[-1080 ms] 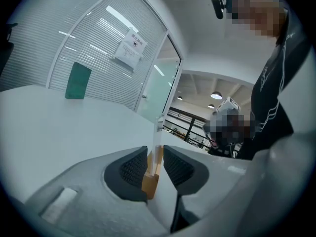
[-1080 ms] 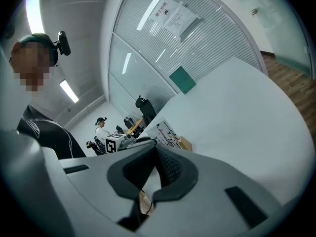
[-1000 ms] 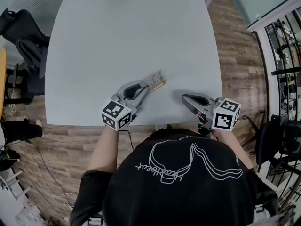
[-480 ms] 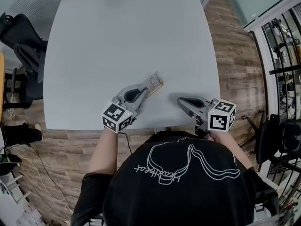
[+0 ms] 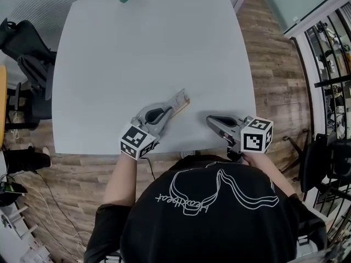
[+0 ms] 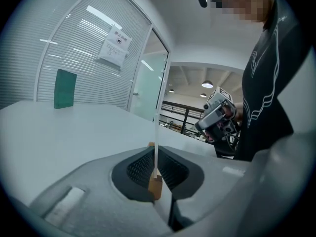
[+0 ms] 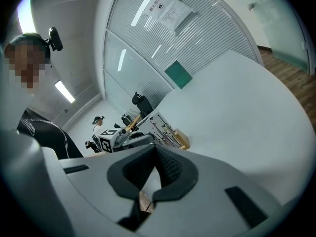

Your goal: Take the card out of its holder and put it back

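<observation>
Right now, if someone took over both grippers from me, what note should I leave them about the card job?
Left gripper: the fingers have just been closing and are shut on the end of the card nearest the person.
Right gripper: shut, nothing between its fingers, off to the right of the card and not touching it.
Things: the card stands on edge in the wooden holder on the white table.
Done: card gripped, not yet out.
Left: pull the card out of the holder, then slide it back in. The right gripper may need to steady the holder.
</observation>
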### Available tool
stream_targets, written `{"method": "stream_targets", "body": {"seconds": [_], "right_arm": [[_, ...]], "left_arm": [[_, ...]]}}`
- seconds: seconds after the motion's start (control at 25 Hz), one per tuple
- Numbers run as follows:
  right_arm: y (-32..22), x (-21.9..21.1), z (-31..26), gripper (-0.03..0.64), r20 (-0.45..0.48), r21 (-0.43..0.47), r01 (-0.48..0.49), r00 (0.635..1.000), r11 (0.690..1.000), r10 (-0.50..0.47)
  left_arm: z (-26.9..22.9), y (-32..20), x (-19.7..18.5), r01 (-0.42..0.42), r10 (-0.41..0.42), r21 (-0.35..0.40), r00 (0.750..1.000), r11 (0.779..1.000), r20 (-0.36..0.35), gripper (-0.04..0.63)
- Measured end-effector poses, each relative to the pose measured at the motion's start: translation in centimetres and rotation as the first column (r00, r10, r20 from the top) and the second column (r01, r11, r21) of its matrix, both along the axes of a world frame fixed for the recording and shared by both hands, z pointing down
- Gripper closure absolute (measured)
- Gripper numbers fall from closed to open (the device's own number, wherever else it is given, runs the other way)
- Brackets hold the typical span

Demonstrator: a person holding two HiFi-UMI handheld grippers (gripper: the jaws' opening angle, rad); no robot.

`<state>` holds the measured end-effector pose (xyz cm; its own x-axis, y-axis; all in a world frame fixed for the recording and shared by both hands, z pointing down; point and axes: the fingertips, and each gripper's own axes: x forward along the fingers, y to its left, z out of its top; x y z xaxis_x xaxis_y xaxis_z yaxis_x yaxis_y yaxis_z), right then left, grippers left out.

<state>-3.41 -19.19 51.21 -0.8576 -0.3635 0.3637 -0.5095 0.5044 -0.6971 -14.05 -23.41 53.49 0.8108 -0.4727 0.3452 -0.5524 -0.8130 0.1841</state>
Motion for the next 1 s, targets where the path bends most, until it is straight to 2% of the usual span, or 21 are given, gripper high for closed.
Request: {"method": "stream_targets", "body": {"seconds": [0.48,1.0], "right_arm": [[1.1,1.1,-0.4,0.607,0.035,0.011,-0.004,0.999,1.0,0.004],[3.5,5.1,-2.2,0.607,0.057,0.041,0.003,0.998,0.999,-0.005]], "left_arm": [[-1.4,0.5,0.1,0.025,-0.025,0.017,0.999,1.0,0.024,0.571],[-5.2,1.1,0.9,0.133,-0.137,0.085,0.989,0.988,0.053,0.571]]}}
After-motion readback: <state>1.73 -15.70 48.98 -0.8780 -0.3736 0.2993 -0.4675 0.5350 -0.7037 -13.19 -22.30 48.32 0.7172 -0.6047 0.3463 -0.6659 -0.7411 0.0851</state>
